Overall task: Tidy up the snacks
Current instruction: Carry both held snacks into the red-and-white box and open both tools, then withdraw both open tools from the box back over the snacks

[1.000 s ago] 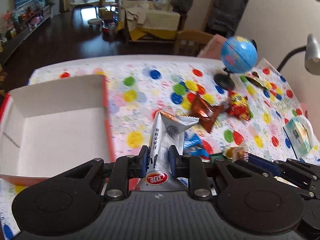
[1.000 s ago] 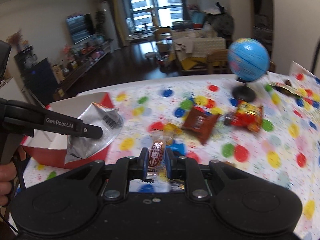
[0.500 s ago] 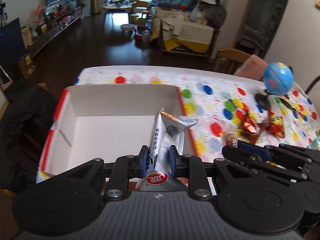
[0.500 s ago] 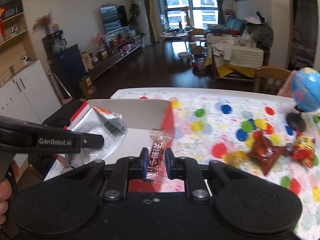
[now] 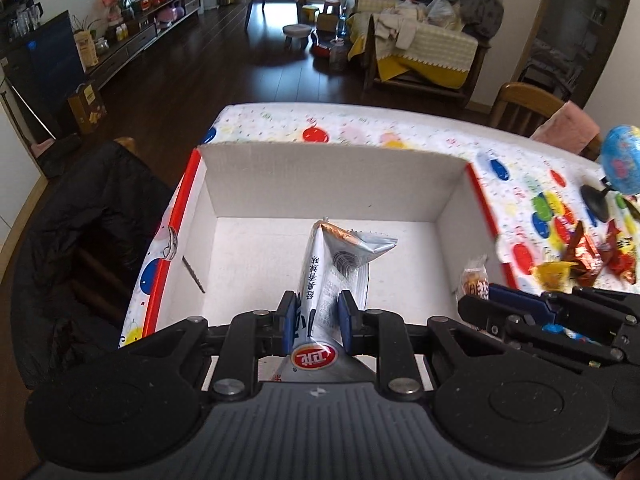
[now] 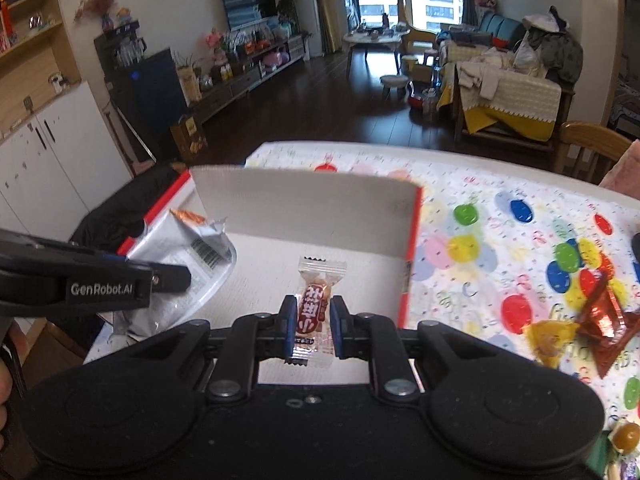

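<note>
Left gripper point(image 5: 313, 322) clenched on a silver packet point(image 5: 340, 268), held upright above the box point(image 5: 320, 176) floor, near the middle. Right gripper point(image 6: 313, 326) clamped on a small clear-wrapped candy point(image 6: 316, 300), also above the box floor, toward its right wall. Both seen in each other's view: silver packet at the box's left side from the right wrist, candy just inside the box's right wall from the left wrist.

Box floor bare white, nothing lying in it. Judged early in the task: two snacks carried over the box, neither let go yet, both drops outstanding.

Right of the box, on the spotted tablecloth point(image 6: 500, 240): a loose cluster of wrappers, at least one brown-red packet point(image 6: 604, 320) and one yellow sweet point(image 6: 550, 338), a red packet point(image 5: 620, 256) beside them; exact count unclear through blur. More wrappers glimpsed at the lower right edge of the right wrist view. Further right of the box, one blue globe point(image 5: 622, 164) on a black stand.

Counted: two grippers, two held snacks, one box, one globe, three or more snacks waiting.
</note>
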### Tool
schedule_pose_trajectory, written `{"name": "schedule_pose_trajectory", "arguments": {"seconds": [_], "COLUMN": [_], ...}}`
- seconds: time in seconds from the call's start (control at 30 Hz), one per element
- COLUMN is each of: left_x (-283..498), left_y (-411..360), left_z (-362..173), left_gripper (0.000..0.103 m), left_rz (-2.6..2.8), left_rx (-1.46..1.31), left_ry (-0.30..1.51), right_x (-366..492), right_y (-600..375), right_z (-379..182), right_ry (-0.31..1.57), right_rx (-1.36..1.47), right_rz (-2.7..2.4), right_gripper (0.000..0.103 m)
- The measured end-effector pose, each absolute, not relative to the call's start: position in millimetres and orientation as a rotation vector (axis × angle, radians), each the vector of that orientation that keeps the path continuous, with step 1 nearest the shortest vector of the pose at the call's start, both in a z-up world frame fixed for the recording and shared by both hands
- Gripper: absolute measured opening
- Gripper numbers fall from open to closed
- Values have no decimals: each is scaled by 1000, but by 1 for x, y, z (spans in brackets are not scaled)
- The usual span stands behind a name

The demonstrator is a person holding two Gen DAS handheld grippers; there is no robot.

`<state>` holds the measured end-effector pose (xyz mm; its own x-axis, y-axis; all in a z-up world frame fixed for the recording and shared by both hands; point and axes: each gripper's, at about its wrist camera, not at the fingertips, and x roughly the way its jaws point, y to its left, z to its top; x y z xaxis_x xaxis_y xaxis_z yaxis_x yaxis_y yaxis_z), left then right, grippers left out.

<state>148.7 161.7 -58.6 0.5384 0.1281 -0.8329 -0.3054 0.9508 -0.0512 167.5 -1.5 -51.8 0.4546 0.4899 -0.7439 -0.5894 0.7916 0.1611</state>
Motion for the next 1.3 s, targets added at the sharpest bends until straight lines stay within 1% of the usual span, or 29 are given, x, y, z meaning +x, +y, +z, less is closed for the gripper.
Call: {"name": "schedule_pose_trajectory", "arguments": {"seconds": [0.33,0.47,0.6,0.7,0.83,0.9,1.07,1.1,1.17,1.23,1.3], "left_x": [168,168,165,160,150,144,131,129,124,119,115], "left_y": [162,161,158,154,150,146,132,129,124,117,110], "left_z": [-87,-90,-89,-83,-72,-66,-49,-45,-39,-32,-26], "left_gripper": [21,21,21,21,22,22,22,23,27,28,30], "left_rz": [240,239,235,235,227,222,202,196,186,174,164], "left_rx": [-166,-165,-173,-166,-175,-171,-157,-159,-162,-160,-154], "left_ry": [1018,1029,1035,1024,1001,984,945,937,926,910,899], "right_x": [172,174,175,172,165,161,150,147,141,136,130], "right_y": [15,10,4,-3,-13,-20,-37,-41,-50,-59,-68], "right_z": [-80,-84,-83,-77,-67,-61,-47,-44,-38,-30,-24], "right_ry": [948,968,972,963,943,934,901,892,872,853,832], "right_rx": [-171,-160,-131,-112,-84,-65,-29,-23,-9,6,19], "right_rz": [652,641,632,635,638,638,632,628,623,614,604], "right_gripper": [15,22,24,29,40,41,50,52,58,62,64]}}
